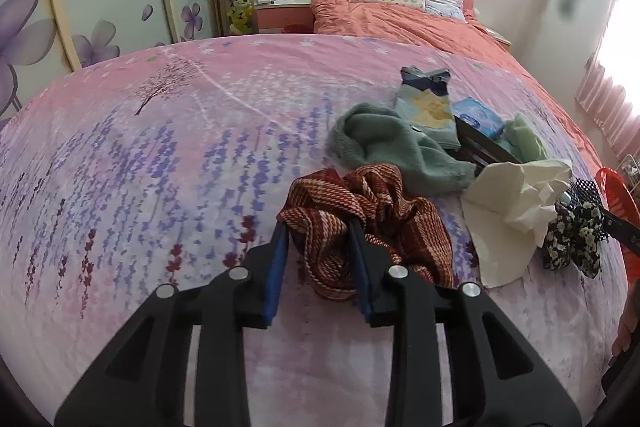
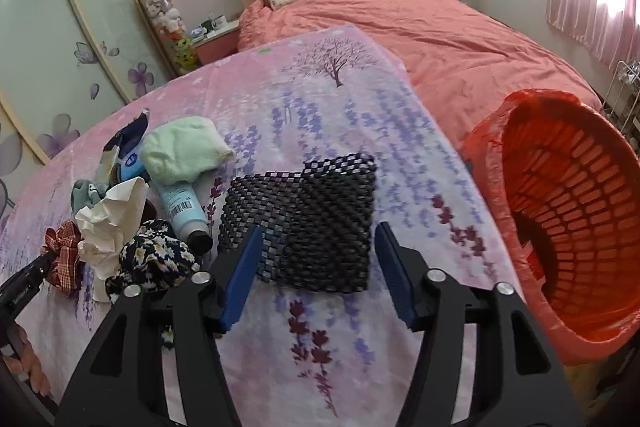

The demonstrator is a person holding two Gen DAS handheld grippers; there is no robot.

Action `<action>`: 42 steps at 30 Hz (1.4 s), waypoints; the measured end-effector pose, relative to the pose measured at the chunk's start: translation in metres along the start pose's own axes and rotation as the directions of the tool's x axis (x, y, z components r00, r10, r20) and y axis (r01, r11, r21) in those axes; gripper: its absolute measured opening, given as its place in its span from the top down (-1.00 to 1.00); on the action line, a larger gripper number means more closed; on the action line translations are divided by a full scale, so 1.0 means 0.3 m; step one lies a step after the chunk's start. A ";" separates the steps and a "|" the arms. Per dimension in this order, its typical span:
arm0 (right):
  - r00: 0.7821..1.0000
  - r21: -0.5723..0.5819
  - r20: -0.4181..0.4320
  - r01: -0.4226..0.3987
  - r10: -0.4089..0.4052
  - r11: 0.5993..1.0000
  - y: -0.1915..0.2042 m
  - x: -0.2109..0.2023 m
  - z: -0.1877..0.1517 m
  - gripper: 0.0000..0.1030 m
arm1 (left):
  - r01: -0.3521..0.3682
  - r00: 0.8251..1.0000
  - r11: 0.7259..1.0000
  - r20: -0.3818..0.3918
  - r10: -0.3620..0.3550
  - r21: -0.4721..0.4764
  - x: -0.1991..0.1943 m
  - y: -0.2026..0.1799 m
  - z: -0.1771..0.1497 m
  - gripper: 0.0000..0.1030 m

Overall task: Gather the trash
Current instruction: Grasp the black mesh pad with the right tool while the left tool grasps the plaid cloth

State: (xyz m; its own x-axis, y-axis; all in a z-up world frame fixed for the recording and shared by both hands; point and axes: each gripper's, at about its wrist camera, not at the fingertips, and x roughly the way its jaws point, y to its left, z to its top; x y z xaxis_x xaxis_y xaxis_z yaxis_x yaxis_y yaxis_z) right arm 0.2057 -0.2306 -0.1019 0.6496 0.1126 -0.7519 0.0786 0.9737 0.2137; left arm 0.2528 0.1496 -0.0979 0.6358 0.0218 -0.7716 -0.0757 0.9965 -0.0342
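Note:
My left gripper (image 1: 318,227) stands open over a red striped cloth (image 1: 360,219) that lies bunched on the floral bedspread (image 1: 160,147). The cloth sits between the blue pads, with bedspread showing beside the left pad. A crumpled white tissue (image 1: 520,195) lies just to the right of it. My right gripper (image 2: 320,229) is open wide, its fingers on either side of a black mesh mat (image 2: 304,211) lying flat on the bedspread (image 2: 320,107). The tissue (image 2: 112,215) is to its left. An orange-red basket (image 2: 560,227) lined with a red bag stands at the right.
Around the tissue lie a black floral cloth (image 2: 156,259), a lotion bottle (image 2: 180,203), a pale green towel (image 2: 180,151), a blue packet (image 2: 130,161), a green knit piece (image 1: 392,147) and a patterned sock (image 1: 424,99). Beyond is a coral duvet (image 2: 460,39) with pillows.

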 end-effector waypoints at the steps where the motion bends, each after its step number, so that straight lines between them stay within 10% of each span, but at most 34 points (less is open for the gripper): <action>1: 1.000 0.003 -0.004 -0.001 0.001 1.000 0.007 0.003 0.002 -0.24 | 0.000 1.000 1.000 0.000 0.000 0.001 0.002 -0.003 0.001 0.39; 42: 0.995 -0.098 -0.005 0.103 -0.104 0.990 0.095 0.027 -0.019 -0.23 | -0.042 0.999 0.999 -0.025 0.042 -0.006 0.040 0.025 -0.026 0.15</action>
State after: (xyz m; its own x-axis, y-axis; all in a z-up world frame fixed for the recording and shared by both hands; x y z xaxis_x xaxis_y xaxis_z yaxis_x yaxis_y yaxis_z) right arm 0.2090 -0.2008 -0.1055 0.6341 0.0121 -0.7731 0.0703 0.9948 0.0731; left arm 0.2540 0.1567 -0.1123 0.6124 0.0613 -0.7882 -0.1069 0.9943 -0.0056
